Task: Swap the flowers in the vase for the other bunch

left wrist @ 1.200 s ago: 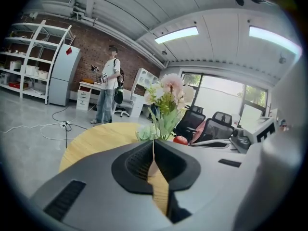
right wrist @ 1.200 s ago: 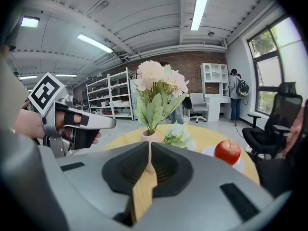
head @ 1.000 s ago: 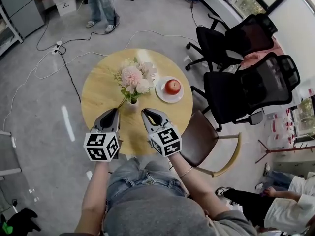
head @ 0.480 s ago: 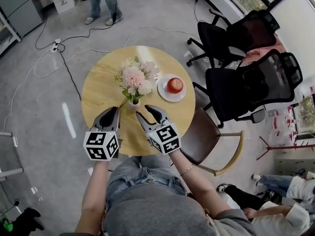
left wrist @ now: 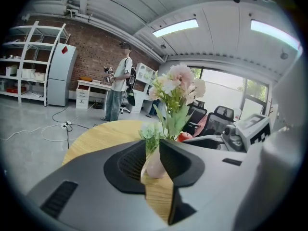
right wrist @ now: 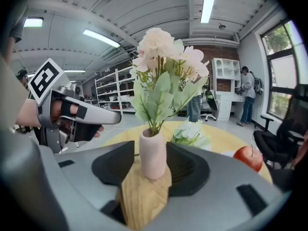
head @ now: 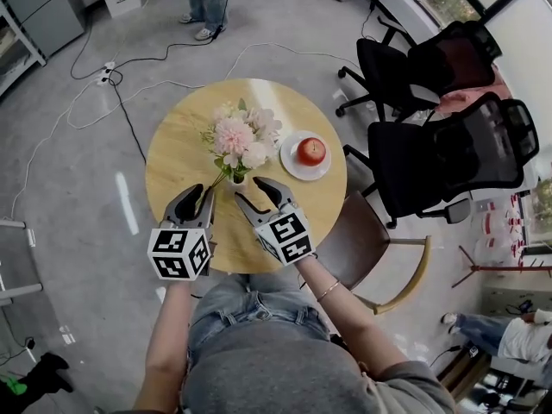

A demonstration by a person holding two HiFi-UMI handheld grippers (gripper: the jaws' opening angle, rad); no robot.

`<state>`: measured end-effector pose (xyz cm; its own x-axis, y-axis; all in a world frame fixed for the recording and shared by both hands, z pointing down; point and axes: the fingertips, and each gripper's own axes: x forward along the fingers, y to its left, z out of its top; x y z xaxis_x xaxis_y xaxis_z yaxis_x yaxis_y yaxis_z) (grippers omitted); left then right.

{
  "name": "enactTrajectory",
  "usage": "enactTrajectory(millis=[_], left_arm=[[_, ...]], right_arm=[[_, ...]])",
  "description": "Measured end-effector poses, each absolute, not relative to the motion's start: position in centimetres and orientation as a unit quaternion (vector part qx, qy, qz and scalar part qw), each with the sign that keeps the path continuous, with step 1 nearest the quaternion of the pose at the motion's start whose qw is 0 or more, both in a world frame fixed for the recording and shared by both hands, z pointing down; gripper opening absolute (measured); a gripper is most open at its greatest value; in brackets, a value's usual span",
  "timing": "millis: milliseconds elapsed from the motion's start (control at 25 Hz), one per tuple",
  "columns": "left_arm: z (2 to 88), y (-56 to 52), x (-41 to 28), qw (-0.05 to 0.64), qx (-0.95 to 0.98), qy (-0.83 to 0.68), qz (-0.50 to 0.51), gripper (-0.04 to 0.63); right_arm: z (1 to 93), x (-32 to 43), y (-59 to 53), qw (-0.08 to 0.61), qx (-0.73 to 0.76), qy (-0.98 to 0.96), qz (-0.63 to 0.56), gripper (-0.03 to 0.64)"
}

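A small pink vase (head: 236, 179) holds pink flowers (head: 238, 136) near the front of the round wooden table (head: 181, 153). A second, white and green bunch (right wrist: 191, 133) lies on the table behind it. My right gripper (head: 258, 195) is open, its jaws having just been opening. The vase (right wrist: 152, 154) stands upright just ahead of them, with a gap on either side. My left gripper (head: 197, 203) sits left of the vase, open by a narrow gap after just opening, with nothing between its jaws. The vase (left wrist: 155, 166) shows through that gap, farther off.
A white plate (head: 290, 167) with a red apple (head: 310, 151) sits right of the vase. A brown chair (head: 347, 240) and black office chairs (head: 431, 158) stand to the right. Cables (head: 103, 102) trail over the floor, and a person (left wrist: 118, 88) stands beyond the table.
The right gripper's jaws have spread wide and it has edged toward the vase. The left gripper's jaws have parted a little; it has stayed in place.
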<state>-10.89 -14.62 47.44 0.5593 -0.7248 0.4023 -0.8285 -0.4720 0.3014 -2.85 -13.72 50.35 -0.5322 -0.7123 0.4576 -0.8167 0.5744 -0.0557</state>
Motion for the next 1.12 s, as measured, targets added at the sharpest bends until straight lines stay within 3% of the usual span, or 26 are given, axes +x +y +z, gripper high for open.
enactTrajectory(millis=[320,720,1120], left_arm=[[47.2,-13.9,-11.4,0.239,0.838,-0.477,0.111,0.115],[45.9,-13.5,-10.4,0.245,0.842,-0.468,0.107,0.198],[45.5,-15.3,-7.3,0.237,0.859,-0.437,0.126,0.219]], right_arm=[[51.3,-3.6,-14.5,0.217,0.417,-0.874,0.121,0.238],[52.3,-4.3,-15.5,0.234,0.401,-0.880,0.102,0.238],[52.4,-4.6,-15.8,0.236,0.399,-0.880,0.103,0.235]])
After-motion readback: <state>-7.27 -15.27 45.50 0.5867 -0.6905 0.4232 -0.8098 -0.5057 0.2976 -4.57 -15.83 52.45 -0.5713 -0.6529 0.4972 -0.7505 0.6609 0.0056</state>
